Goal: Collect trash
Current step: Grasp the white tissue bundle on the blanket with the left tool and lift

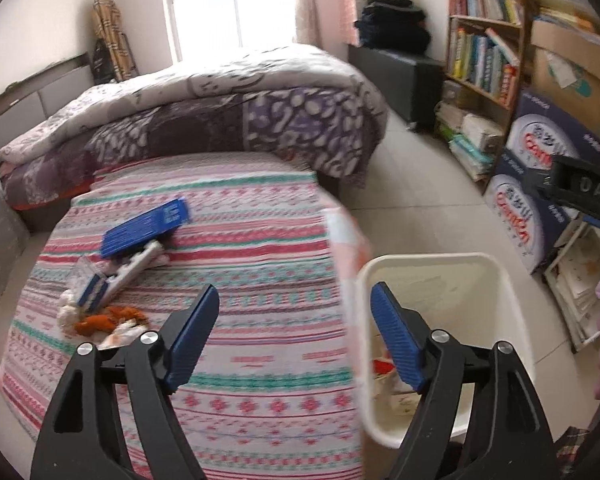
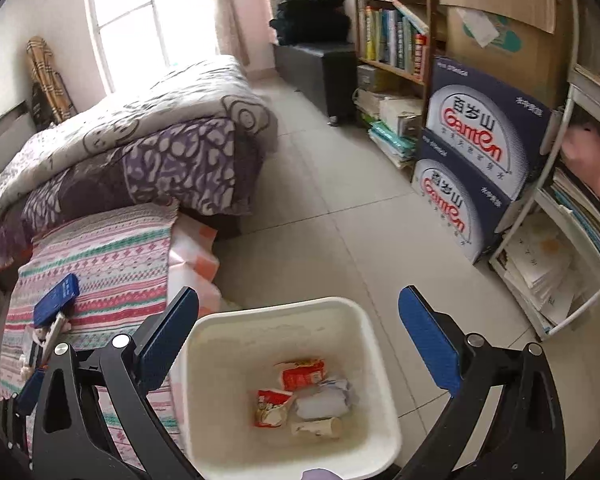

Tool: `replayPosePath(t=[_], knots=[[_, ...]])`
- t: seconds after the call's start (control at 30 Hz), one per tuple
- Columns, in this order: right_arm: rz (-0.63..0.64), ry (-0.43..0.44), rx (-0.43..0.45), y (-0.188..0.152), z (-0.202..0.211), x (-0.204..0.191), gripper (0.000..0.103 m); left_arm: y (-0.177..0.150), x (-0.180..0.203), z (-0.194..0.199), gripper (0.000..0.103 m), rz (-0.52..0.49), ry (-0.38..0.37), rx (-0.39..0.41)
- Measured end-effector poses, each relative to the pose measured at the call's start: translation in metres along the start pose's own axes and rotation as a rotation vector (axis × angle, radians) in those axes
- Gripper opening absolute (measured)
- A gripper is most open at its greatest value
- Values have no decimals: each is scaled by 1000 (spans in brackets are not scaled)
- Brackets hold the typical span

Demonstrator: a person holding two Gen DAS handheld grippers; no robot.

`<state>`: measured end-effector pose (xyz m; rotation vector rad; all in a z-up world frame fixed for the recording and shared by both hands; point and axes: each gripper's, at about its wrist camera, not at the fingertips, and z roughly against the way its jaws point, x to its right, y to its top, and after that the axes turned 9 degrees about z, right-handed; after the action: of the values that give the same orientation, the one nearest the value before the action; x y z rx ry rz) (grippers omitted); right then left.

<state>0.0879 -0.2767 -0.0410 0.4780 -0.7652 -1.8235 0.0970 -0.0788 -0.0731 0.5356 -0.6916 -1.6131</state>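
A white bin (image 2: 364, 336) stands on the floor beside the striped bed (image 1: 240, 240); it also shows in the left wrist view (image 1: 432, 264). Inside lie red wrappers (image 2: 300, 374), crumpled paper (image 2: 324, 400) and a paper cup (image 2: 316, 428). On the bed sits a pile of trash: a blue flat box (image 1: 146, 222), a white tube (image 1: 136, 270), orange peel and tissues (image 1: 100, 322). My left gripper (image 1: 296, 312) is open and empty over the bed's edge, right of the pile. My right gripper (image 2: 300, 312) is open and empty above the bin.
A folded purple quilt (image 1: 220, 120) lies at the bed's far end. Bookshelves (image 2: 396, 36) and stacked blue water cartons (image 2: 480, 128) line the right wall. Tiled floor (image 2: 320, 184) runs between bed and shelves. A white rack of papers (image 2: 540, 268) stands right of the bin.
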Motion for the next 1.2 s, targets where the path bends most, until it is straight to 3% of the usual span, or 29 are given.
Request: replayPosePath(t=[0.5,0.73,0.9,1.03,1.07,1.2], knots=[[147,114,-64,-9,-18,-101,96,-10,-114,-45,77,22,237,-181],[207,140,-86,-16,-25,-137,96,-23,-163,-74,77,68,264,-309],[225,161,-109,-18,-32,-152,96,-36,-180,-98,77,42,291,-369],[232,181,-125,-20,-36,-162,96,-38,-186,-104,60,56,228,-357],[234,186,-128,-20,-37,-164,96,-38,-186,-104,50,61,204,-357],[250,213,-144,-23,-41,-176,96,-38,-189,-100,43,81,160,-364]])
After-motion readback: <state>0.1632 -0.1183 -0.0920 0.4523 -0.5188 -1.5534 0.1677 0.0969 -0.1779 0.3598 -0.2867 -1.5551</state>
